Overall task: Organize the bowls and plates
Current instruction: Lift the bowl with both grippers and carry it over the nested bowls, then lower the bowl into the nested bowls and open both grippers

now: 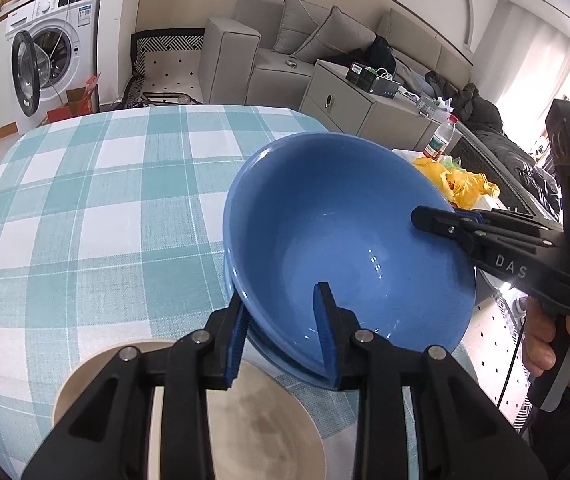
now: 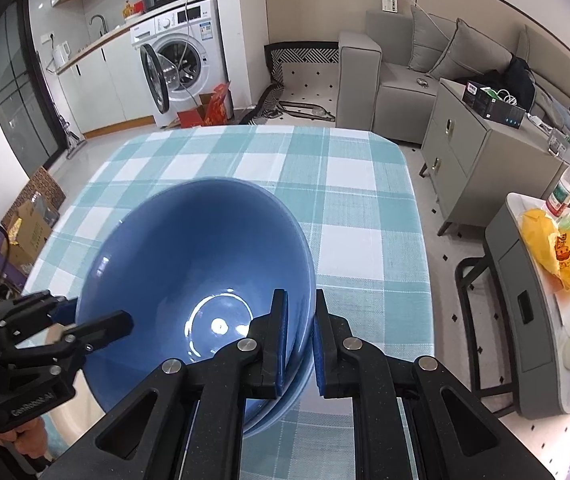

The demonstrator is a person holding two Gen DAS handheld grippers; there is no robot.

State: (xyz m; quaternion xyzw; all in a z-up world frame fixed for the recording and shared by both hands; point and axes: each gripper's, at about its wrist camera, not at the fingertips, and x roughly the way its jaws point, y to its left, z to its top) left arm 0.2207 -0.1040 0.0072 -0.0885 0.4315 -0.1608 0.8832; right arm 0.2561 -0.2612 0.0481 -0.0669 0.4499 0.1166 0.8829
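Both tools — left tool [image 1: 285, 332], right tool [image 2: 299, 344] — pinch the blue bowl's [image 1: 345, 240] rim.

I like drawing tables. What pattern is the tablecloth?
The tablecloth has teal-and-white checks, clearest in the right wrist view.

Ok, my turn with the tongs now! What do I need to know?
Left tongs: straddling one rim of the top blue bowl; grip unclear.
Right tongs: shut on the opposite rim.
Things: top blue bowl sits tilted, partly nested in the lower blue bowl on the checked table; beige plate lies beside.
Done: bowls nearly stacked.
To do: probably seat it flat, let go.
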